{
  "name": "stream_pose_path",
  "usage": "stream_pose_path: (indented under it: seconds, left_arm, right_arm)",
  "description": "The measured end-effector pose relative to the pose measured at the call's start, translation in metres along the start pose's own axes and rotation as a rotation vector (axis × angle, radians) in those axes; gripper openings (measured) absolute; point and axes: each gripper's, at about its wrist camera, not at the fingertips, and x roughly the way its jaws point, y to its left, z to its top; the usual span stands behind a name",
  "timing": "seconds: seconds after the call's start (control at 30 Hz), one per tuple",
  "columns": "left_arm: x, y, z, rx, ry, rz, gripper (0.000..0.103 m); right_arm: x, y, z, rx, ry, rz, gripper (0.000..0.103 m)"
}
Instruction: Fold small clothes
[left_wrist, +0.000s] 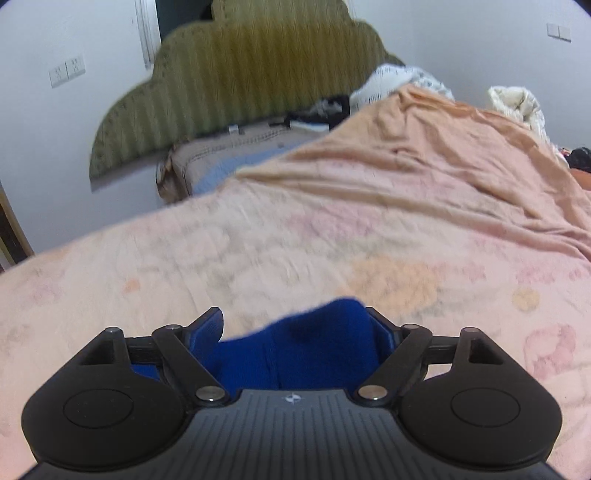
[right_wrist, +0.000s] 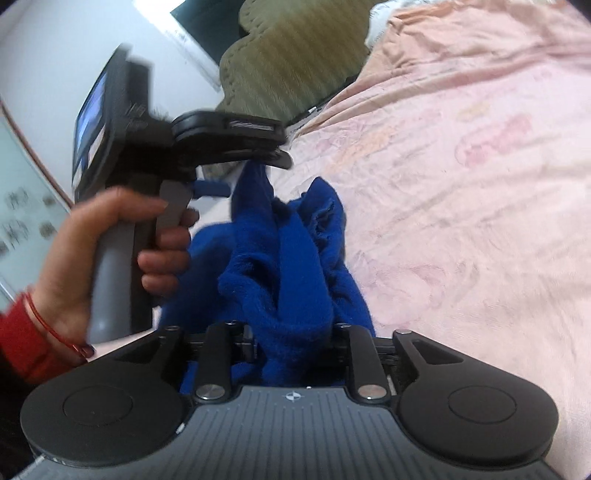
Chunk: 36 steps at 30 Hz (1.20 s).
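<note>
A blue knitted garment (right_wrist: 288, 258) is held up between both grippers above a pink floral bedspread (right_wrist: 461, 184).

Right wrist view: the cloth is bunched and hangs in folds, running from the right gripper (right_wrist: 295, 350) up to the left gripper (right_wrist: 264, 162). The right gripper's fingers are drawn in on either side of the blue fabric, which fills the gap between them; it is clamped on the cloth. The left gripper is seen side-on, its handle gripped by a hand (right_wrist: 122, 251) with a red cuff and a thin red bracelet. An upper edge of the garment is pinched at its tip.

Left wrist view: the left gripper (left_wrist: 295, 332) is seen with blue fabric (left_wrist: 295, 350) packed between its fingers and rising in a lump above them; the fingers stand fairly wide but are closed onto the cloth.

Beyond, an olive scalloped headboard (left_wrist: 240, 81) is seen against a white wall (left_wrist: 55, 129), with rumpled bedding (left_wrist: 406, 81) piled near it. Both views are blurred.
</note>
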Motion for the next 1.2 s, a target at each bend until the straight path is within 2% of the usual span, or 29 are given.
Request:
stream_pose_path:
  seconds: [0.1, 0.2, 0.33, 0.4, 0.47, 0.53, 0.6, 0.7, 0.83, 1.0, 1.2]
  left_arm:
    - [-0.004, 0.005, 0.003, -0.017, 0.006, 0.017, 0.082]
    - [-0.007, 0.013, -0.002, -0.025, 0.043, 0.007, 0.082]
    - [-0.016, 0.022, -0.010, -0.040, 0.045, 0.012, 0.082]
    - [-0.025, 0.026, -0.003, -0.080, 0.011, -0.008, 0.082]
    - [-0.034, 0.033, 0.008, -0.152, -0.027, -0.068, 0.082]
    - [-0.042, 0.039, 0.014, -0.218, -0.031, -0.119, 0.082]
    - [-0.047, 0.045, 0.012, -0.233, -0.017, -0.134, 0.086]
    - [-0.053, 0.052, -0.006, -0.188, 0.033, -0.059, 0.087]
    - [-0.069, 0.060, -0.046, -0.093, 0.067, 0.019, 0.087]
    - [-0.102, 0.064, -0.091, -0.039, 0.063, 0.060, 0.087]
    - [-0.115, 0.062, -0.130, 0.002, 0.120, 0.059, 0.087]
  right_arm:
    - [-0.003, -0.017, 0.002, 0.093, -0.008, 0.055, 0.035]
    - [0.002, -0.016, 0.009, 0.080, -0.022, 0.060, 0.035]
    - [0.006, 0.003, 0.008, -0.045, -0.020, 0.043, 0.017]
    - [0.007, 0.006, 0.007, -0.062, -0.023, 0.025, 0.016]
    - [0.008, 0.002, 0.007, -0.034, -0.020, 0.028, 0.016]
    - [0.005, -0.006, 0.008, 0.023, -0.010, 0.031, 0.016]
    - [0.004, -0.018, 0.009, 0.099, 0.000, 0.057, 0.016]
    - [0.006, -0.029, 0.009, 0.175, 0.008, 0.098, 0.016]
    - [0.010, -0.026, 0.009, 0.151, 0.014, 0.103, 0.015]
    - [0.011, -0.028, 0.008, 0.157, 0.017, 0.113, 0.012]
    - [0.008, -0.026, 0.007, 0.158, 0.051, 0.145, 0.011]
